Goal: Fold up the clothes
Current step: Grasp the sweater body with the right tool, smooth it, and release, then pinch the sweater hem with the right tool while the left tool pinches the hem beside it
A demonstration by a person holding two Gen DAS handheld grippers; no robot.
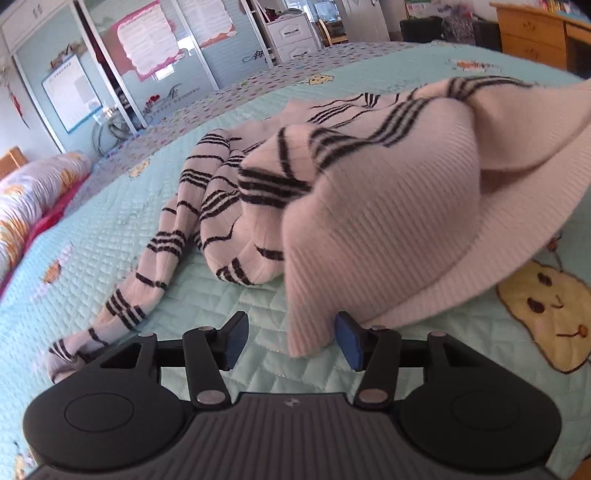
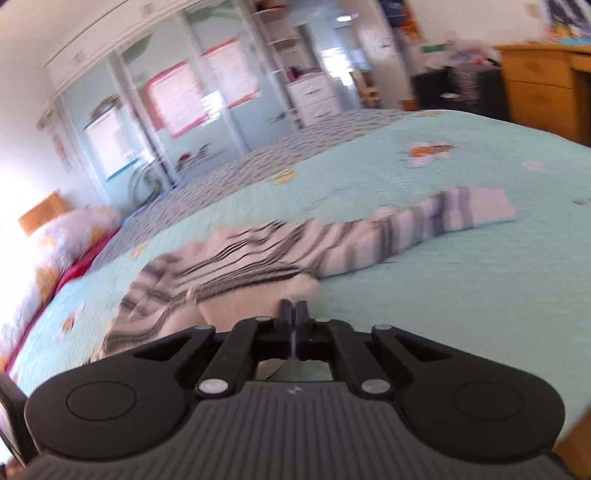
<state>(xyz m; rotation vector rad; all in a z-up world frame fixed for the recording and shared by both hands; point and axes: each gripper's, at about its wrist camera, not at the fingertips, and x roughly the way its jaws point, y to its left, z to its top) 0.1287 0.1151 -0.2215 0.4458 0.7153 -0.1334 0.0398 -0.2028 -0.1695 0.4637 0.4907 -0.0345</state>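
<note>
One striped sweater (image 1: 369, 206) lies bunched on the quilt (image 1: 110, 221). The left gripper (image 1: 291, 341) gapes wide around its near hem corner. The right gripper (image 2: 294, 319) is pinched closed, with sweater fabric at its tips.

**Left wrist view: open gripper right at the sweater hem**

Cream ribbed sweater (image 1: 369, 192) with thin black stripes, bunched up in a heap on a mint quilted bedspread (image 1: 110, 229). One striped sleeve (image 1: 147, 266) trailing down toward the lower left. Plain ribbed hem corner hanging down between the pads of the left gripper (image 1: 291, 341), jaws spread wide, blue pads (image 1: 349, 343) showing, nothing pinched. Yellow cartoon face patch (image 1: 550, 314) on the quilt at right. Floral pillow (image 1: 33, 199) at far left, mirrored wardrobe doors (image 1: 155, 66) behind, wooden dresser (image 1: 532, 33) top right.
</note>
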